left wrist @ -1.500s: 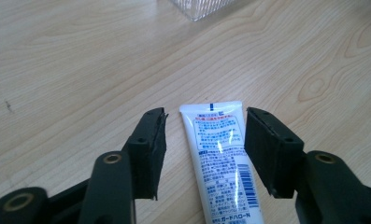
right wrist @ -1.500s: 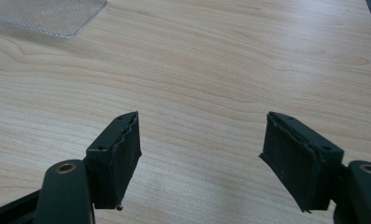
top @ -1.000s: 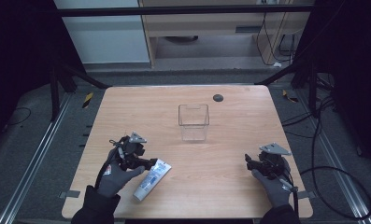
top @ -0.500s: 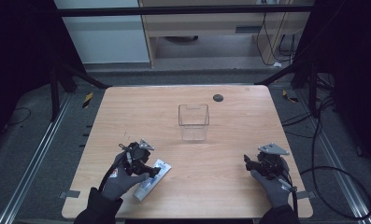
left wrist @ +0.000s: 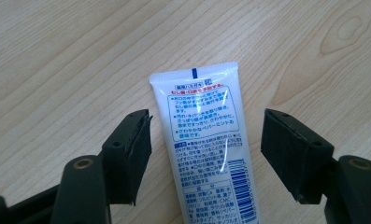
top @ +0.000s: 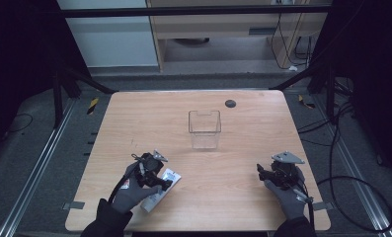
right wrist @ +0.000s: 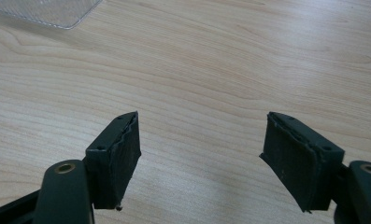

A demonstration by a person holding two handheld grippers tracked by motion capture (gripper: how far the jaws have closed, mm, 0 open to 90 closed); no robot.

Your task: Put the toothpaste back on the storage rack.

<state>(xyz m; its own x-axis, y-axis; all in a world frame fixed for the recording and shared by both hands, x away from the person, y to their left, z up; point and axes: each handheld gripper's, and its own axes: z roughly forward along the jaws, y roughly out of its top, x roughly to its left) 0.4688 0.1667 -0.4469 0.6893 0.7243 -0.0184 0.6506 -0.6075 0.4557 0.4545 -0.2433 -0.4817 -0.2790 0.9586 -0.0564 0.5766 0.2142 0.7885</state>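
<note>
A white toothpaste tube (left wrist: 206, 140) with blue and red print lies flat on the wooden table, its crimped end pointing away from the camera. My left gripper (left wrist: 204, 154) is open and straddles the tube, one jaw on each side with a gap to both. From above, the left gripper (top: 156, 177) sits over the tube (top: 156, 195) near the table's front left. My right gripper (right wrist: 202, 154) is open over bare wood, and in the high view it (top: 267, 174) rests near the front right.
A clear plastic box (top: 204, 129) stands upright at the table's middle; its corner (right wrist: 47, 11) shows at the top left of the right gripper view. A small dark disc (top: 230, 103) lies near the far edge. Cables trail on the floor at right.
My left gripper has moved right and toward the front, coming down over the tube so its jaws now straddle it. The right gripper has stayed in place.
</note>
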